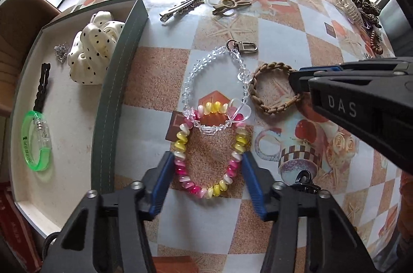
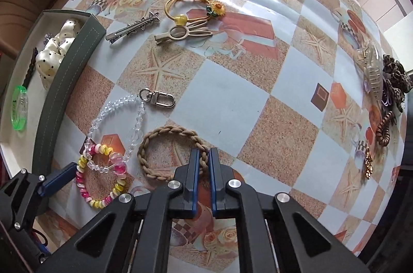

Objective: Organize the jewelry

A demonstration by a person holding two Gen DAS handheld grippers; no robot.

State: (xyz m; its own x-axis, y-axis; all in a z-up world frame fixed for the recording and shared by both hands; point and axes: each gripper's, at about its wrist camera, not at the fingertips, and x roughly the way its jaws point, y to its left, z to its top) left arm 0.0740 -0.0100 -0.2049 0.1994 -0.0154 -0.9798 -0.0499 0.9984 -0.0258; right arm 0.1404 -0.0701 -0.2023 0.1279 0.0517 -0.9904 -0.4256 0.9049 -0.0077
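Note:
My left gripper [image 1: 206, 164] is open, its fingers on either side of a pink, yellow and white bead bracelet [image 1: 182, 137] lying on the table. A clear bead strap with a metal clasp [image 1: 192, 77] overlaps the bracelet's top. My right gripper [image 2: 204, 157] is shut on the near edge of a braided tan hair tie [image 2: 160, 135], which lies flat on the table; it also shows in the left wrist view [image 1: 263, 69]. A grey-green tray [image 1: 118, 61] at the left holds a polka-dot scrunchie [image 1: 93, 51], a green bangle [image 1: 36, 141] and a black clip [image 1: 42, 84].
Farther back lie a silver star clip [image 2: 134, 26], a yellow hair tie with a sunflower [image 2: 191, 7] and a beige rabbit clip [image 2: 180, 34]. At the right edge are a clear claw clip [image 2: 371, 71], a leopard scrunchie [image 2: 395, 79] and a brown coil tie [image 2: 384, 131].

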